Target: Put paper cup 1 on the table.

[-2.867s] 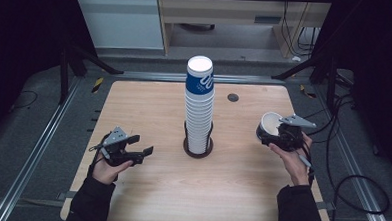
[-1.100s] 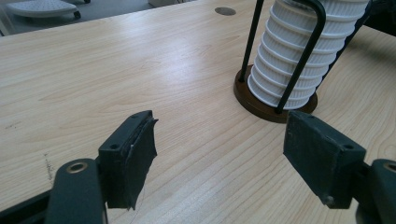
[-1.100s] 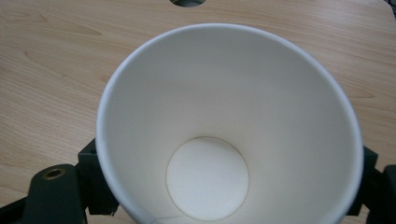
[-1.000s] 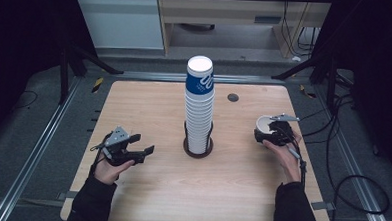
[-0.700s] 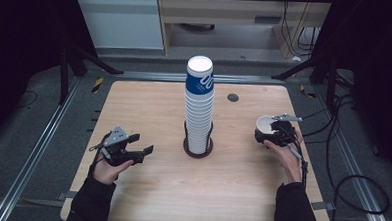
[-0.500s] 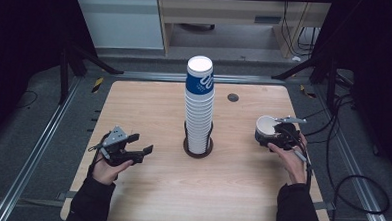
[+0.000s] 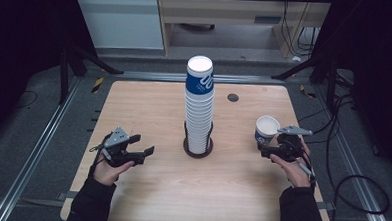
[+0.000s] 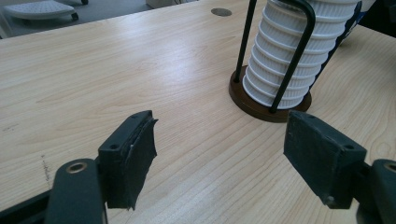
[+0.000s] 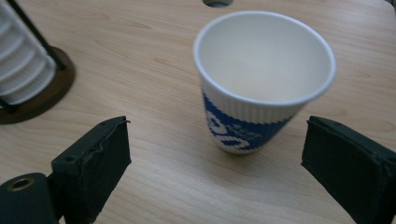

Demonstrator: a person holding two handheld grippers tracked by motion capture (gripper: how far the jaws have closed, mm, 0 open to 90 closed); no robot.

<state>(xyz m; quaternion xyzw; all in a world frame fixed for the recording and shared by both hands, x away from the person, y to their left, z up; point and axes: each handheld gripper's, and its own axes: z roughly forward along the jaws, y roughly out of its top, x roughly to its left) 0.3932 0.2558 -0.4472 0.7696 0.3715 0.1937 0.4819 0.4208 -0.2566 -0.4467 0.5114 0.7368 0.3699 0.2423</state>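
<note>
On the worktop [image 7: 149,101], right of the cup stack [image 7: 199,108], a paper cup [image 9: 261,84] stands upright between the wide-open, empty right claw [image 9: 224,172]. Likely light, thin-walled, crushable: grip gently at mid-wall. Left claw [image 8: 219,154] wide open, empty.

The person wears dark long sleeves [image 7: 93,206] that reach to the wrists on both forearms. Each hand carries a black two-jaw handheld gripper. The left black handheld gripper [image 7: 141,153] bears a grey three-cornered plate [image 7: 117,137] on top, marked with small dark screw holes, and a thin black cable [image 7: 98,159] runs from it along the hand. The right black handheld gripper [image 7: 263,152] has a like grey plate [image 7: 294,130] and a thin cable [image 7: 301,167] over the hand. Seen along the jaws, each gripper ends in two blocky matte black pads [image 8: 133,154], slightly ragged at the edges, mounted on dark arms with a brass-ringed screw hole [image 8: 76,166]; the right gripper's black pads [image 9: 98,163] look the same.
</note>
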